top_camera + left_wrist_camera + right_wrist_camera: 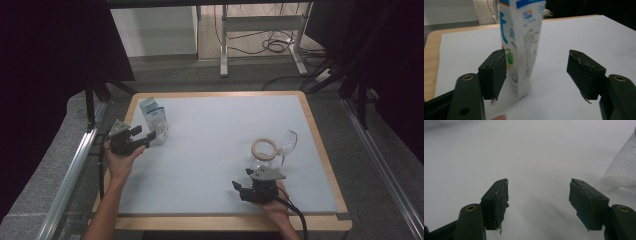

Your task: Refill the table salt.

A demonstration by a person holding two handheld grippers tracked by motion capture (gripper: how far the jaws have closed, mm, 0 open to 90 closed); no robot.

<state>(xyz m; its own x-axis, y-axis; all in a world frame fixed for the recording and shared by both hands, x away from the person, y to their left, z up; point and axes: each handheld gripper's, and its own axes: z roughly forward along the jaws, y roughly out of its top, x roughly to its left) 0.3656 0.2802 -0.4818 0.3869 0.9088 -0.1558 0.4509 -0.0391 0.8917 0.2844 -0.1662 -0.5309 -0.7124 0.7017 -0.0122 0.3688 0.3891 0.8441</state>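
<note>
Jaws on the left gripper (537, 75) stand apart around a white and blue drink carton (521, 45); one pad (499, 72) is right against the carton's side, the other is well clear of it, so there is no squeeze. From the high view the carton (155, 119) stands upright near the table's (220, 95) far left corner, with the left gripper (148, 139) at its base. Over on the right, the right gripper (239, 190) hovers with its jaws wide and nothing between them, just in front of a glass jar (263, 154) with a tan rim. A wine glass (286, 145) leans beside the jar.
</note>
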